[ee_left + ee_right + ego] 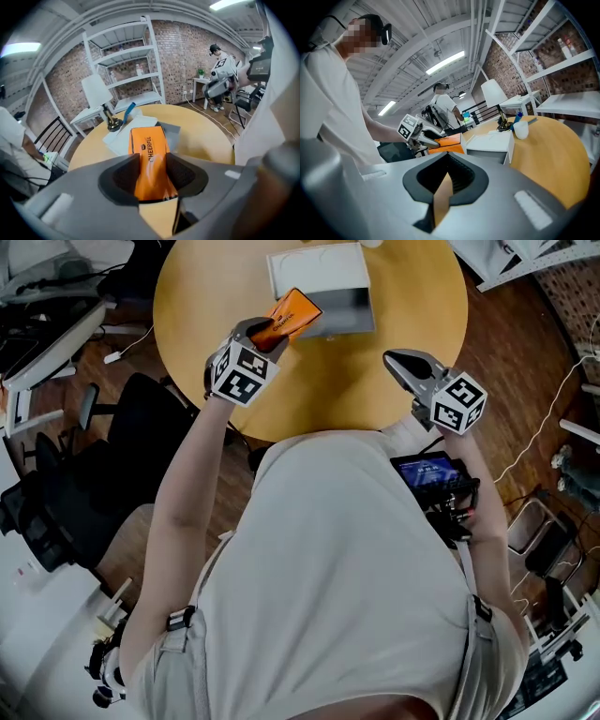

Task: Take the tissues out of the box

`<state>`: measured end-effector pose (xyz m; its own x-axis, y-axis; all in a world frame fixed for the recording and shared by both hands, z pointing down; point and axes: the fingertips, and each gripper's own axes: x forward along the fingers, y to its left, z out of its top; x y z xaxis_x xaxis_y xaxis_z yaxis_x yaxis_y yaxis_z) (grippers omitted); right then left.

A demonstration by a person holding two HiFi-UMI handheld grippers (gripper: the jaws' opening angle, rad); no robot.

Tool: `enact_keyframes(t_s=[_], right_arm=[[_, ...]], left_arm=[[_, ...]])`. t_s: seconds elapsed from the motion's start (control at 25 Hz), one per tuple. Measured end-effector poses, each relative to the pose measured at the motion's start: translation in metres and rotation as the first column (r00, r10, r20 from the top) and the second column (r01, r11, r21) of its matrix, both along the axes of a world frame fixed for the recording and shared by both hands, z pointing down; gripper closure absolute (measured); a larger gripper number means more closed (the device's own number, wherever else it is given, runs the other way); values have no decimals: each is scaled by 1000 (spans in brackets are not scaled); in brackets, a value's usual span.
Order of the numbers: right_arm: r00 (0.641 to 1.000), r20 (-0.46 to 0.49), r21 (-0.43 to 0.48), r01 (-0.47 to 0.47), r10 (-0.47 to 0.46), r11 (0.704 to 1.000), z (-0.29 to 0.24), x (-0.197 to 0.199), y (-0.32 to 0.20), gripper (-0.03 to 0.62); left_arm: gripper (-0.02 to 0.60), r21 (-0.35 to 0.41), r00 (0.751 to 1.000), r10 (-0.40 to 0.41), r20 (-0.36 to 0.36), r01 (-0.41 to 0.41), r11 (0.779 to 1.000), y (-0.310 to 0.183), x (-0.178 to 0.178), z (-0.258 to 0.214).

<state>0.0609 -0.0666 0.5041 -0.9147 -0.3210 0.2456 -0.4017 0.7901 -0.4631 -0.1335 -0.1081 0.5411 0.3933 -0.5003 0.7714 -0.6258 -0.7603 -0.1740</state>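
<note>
On the tabletop [394, 343] the white box [319, 263] lies open. The orange tissue pack [292, 313] hangs at the box's near-left corner, pinched by one end in your left tool [270, 334]. So short a bite could let it slip and drop. Your right tool [401, 360], pressed together and empty, sits near the box.

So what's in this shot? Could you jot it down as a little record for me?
table: round, wooden
box: white, open, on the table's far side
tissue pack: orange, lifted clear of the table, at the box's left edge
left gripper: shut on the tissue pack
right gripper: jaws together, nothing between them, over the table's near edge
stage: tissue pack held up, not yet set down
</note>
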Motion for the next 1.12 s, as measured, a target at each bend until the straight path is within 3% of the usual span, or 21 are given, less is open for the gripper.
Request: enact_keyframes(t_s=[0.16,0.32,0.6,0.8,1.0,1.12], right_arm=[[999,-10,9,48,-48,999,-2,-13,3,594],[995,-20,22,100,-99,995,-6,-26,6,594],[992,-39,26,119,-118,993,-10,-28,5,593],[994,-43,23,102,-101,995,-9,-22,4,594],[994,-37,37,104,-102,994,-12,-23,1,593],[995,-30,58,98,-96,994,-21,-23,-6,594]], left_arm=[[407,25,983,-176,-42,177,984,22,-50,-7],[408,-19,949,-313,-35,312,950,46,-94,17],[422,-172,921,-389,35,389,905,62,-117,86],[420,-188,920,-388,52,391,901,66,-119,99],[417,-151,904,-424,-55,412,899,62,-112,77],[417,-90,880,-418,-223,409,908,52,-94,33]])
